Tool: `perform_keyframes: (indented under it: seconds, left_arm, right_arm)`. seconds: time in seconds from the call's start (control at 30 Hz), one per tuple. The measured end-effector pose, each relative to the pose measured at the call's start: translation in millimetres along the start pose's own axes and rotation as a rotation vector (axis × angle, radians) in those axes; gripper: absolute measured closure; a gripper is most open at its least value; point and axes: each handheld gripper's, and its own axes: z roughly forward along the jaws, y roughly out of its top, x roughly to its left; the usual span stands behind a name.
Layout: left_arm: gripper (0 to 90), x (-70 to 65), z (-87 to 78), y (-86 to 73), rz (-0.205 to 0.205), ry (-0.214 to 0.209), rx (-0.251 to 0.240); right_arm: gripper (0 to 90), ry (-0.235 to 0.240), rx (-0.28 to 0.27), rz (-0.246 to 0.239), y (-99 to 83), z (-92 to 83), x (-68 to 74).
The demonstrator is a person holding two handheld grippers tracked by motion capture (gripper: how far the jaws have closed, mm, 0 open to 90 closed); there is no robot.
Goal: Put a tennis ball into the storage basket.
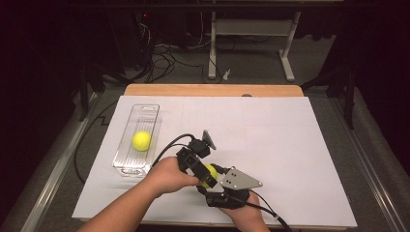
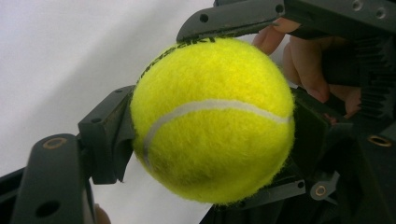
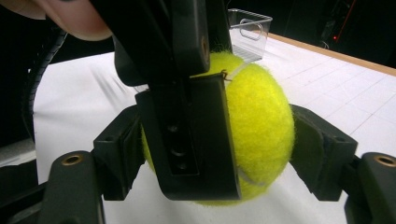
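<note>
A yellow tennis ball point(image 1: 211, 173) hangs just over the white table sheet point(image 1: 290, 145) near the front edge, gripped from two sides at once. My left gripper point(image 1: 202, 168) comes from the left and is shut on it; in the left gripper view its black pads press both sides of the ball point(image 2: 210, 121). My right gripper point(image 1: 216, 187) reaches up from below and is shut on the same ball point(image 3: 261, 121). In the right gripper view one left gripper jaw crosses in front of the ball. A second tennis ball point(image 1: 141, 141) lies in a clear plastic tray point(image 1: 145, 111).
The clear tray stands lengthwise on the sheet's left side, its far corner also seen as a tray point(image 3: 252, 28) in the right gripper view. A wooden table edge point(image 1: 212, 90) runs along the back. Cables trail from both grippers toward the person.
</note>
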Motion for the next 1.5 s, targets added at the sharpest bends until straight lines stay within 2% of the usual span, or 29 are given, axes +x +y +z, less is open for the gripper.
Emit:
perform_keyframes:
  seconds: [0.67, 0.93, 1.5]
  left_arm:
    - [26.8, -0.2, 0.1, -0.1, -0.001, 0.005, -0.006]
    - [26.8, -0.7, 0.8, 0.8, -0.002, -0.008, -0.012]
    - [26.8, 1.1, -2.2, -1.4, 0.001, 0.012, -0.004]
  right_arm:
    - [25.0, 0.003, -0.013, 0.001, -1.0, 0.8, -0.7]
    - [18.0, -0.001, -0.009, -0.008, -2.5, 3.0, 0.4]
    - [10.0, -0.006, -0.007, 0.01, -4.7, 3.4, -0.9]
